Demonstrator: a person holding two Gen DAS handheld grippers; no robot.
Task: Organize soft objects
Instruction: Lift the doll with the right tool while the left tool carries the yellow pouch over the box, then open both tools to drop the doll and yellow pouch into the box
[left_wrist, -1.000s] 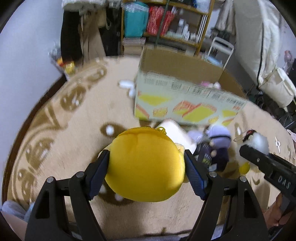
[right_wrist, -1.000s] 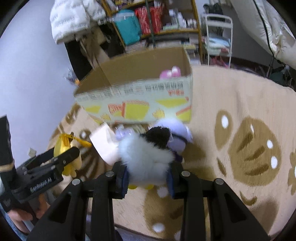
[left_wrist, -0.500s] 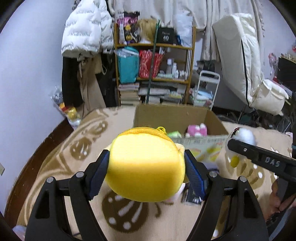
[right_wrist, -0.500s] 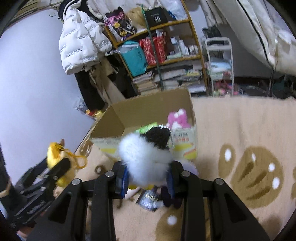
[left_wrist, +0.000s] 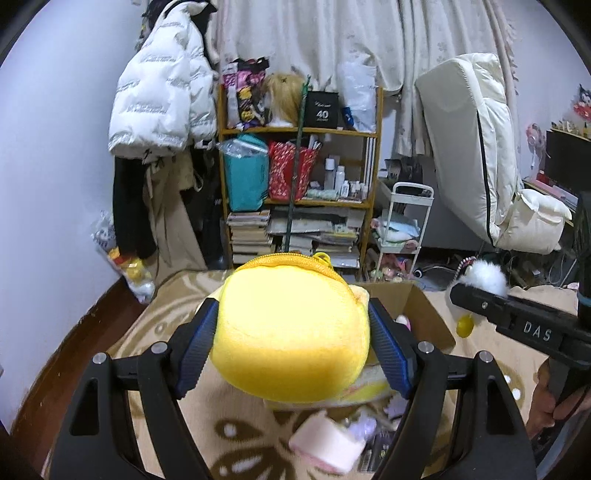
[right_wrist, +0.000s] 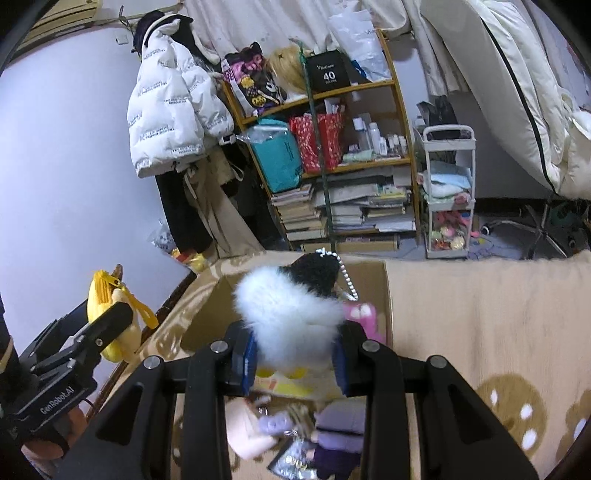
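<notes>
My left gripper (left_wrist: 291, 347) is shut on a round yellow plush pouch (left_wrist: 291, 328) with a zip, held above the near edge of the open cardboard box (left_wrist: 424, 314). My right gripper (right_wrist: 293, 360) is shut on a fluffy white and black plush penguin (right_wrist: 291, 310) with a bead chain, held over the same box (right_wrist: 384, 284). A pink plush (right_wrist: 364, 319) lies inside the box. The right gripper and penguin show at the right of the left wrist view (left_wrist: 480, 280); the left gripper and pouch show at the left of the right wrist view (right_wrist: 110, 321).
On the beige patterned rug (right_wrist: 480, 314) in front of the box lie a pale pink soft block (left_wrist: 325, 443), a purple doll (right_wrist: 340, 432) and a dark packet. Behind the box stand a cluttered shelf (left_wrist: 299, 177), a white trolley (right_wrist: 448, 195) and hanging coats.
Both grippers have risen and tilted up with their plush toys, from low over the rug in front of the box to above the box's near edge.
</notes>
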